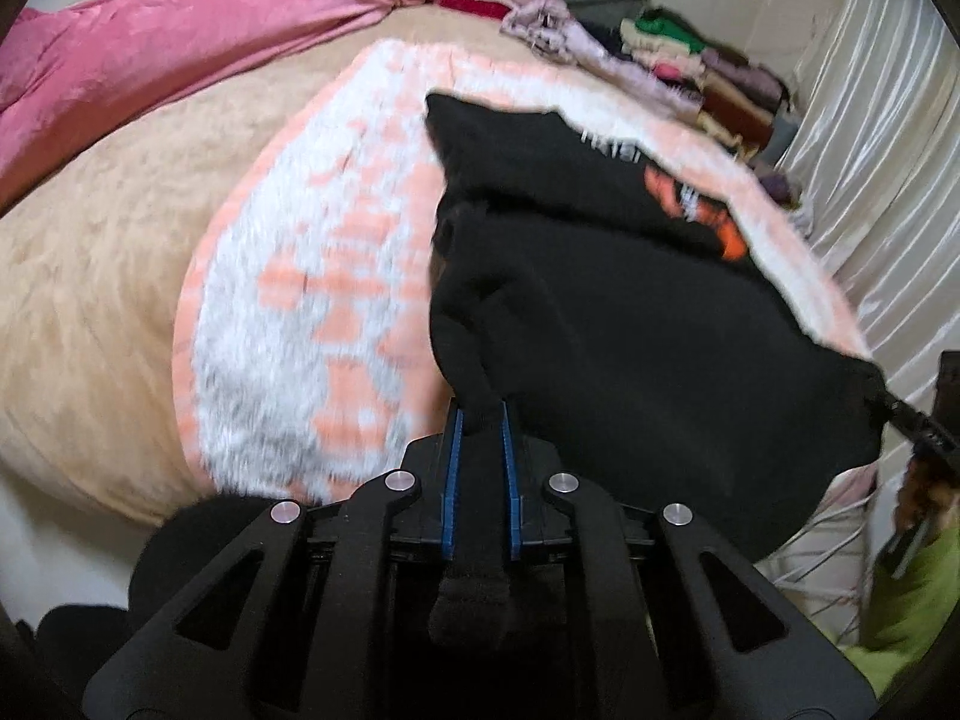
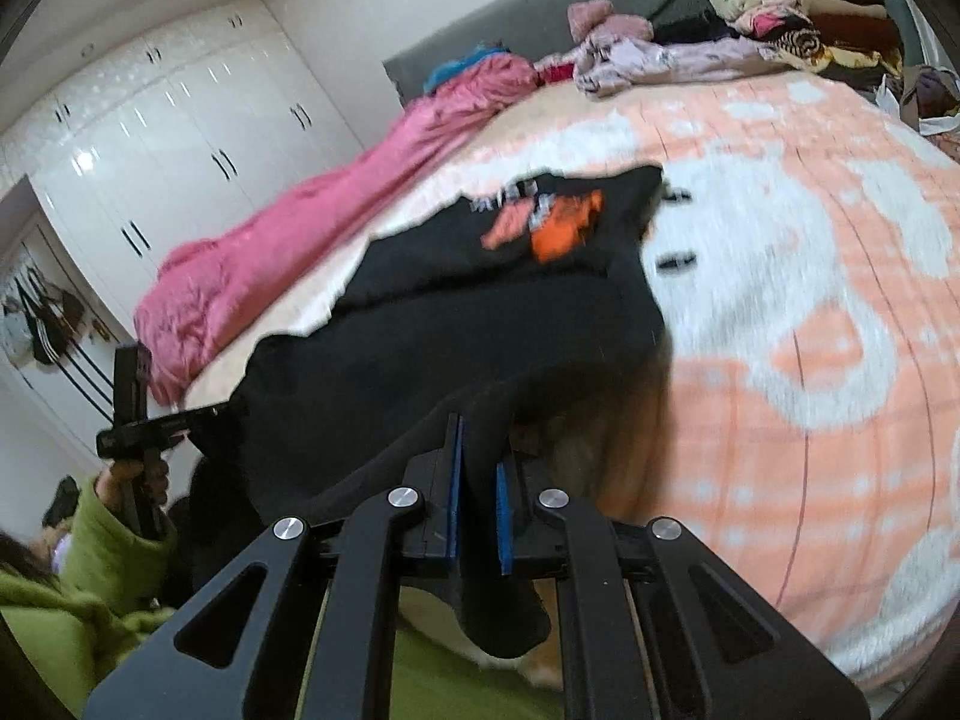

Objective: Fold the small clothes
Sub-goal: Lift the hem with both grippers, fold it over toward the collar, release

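The jaws of the left gripper (image 1: 480, 420) are clamping a bunched corner of the black garment (image 1: 630, 312), and the jaws of the right gripper (image 2: 477, 450) are pinching another bunch of the same cloth, with a tail of fabric hanging down behind each set of blue pads.

Motion blur is smearing both views, so the white lettering above the orange print (image 2: 552, 222) is not readable. The kind of garment is hard to make out, since its near end is bunched between the jaws and its underside is hidden. The right gripper is showing only as a dark bar at the right edge of the left wrist view, partly cut off. A green sleeve (image 2: 72, 588) is filling the lower left corner of the right wrist view.

The garment is stretching away from the grippers across the peach-and-white blanket (image 1: 312, 300) on the bed, its long axis running toward the pile of clothes (image 2: 798, 18) at the far end. The printed end is lying farthest from the jaws. A pink quilt (image 2: 312, 240) is lying along the bed's side.
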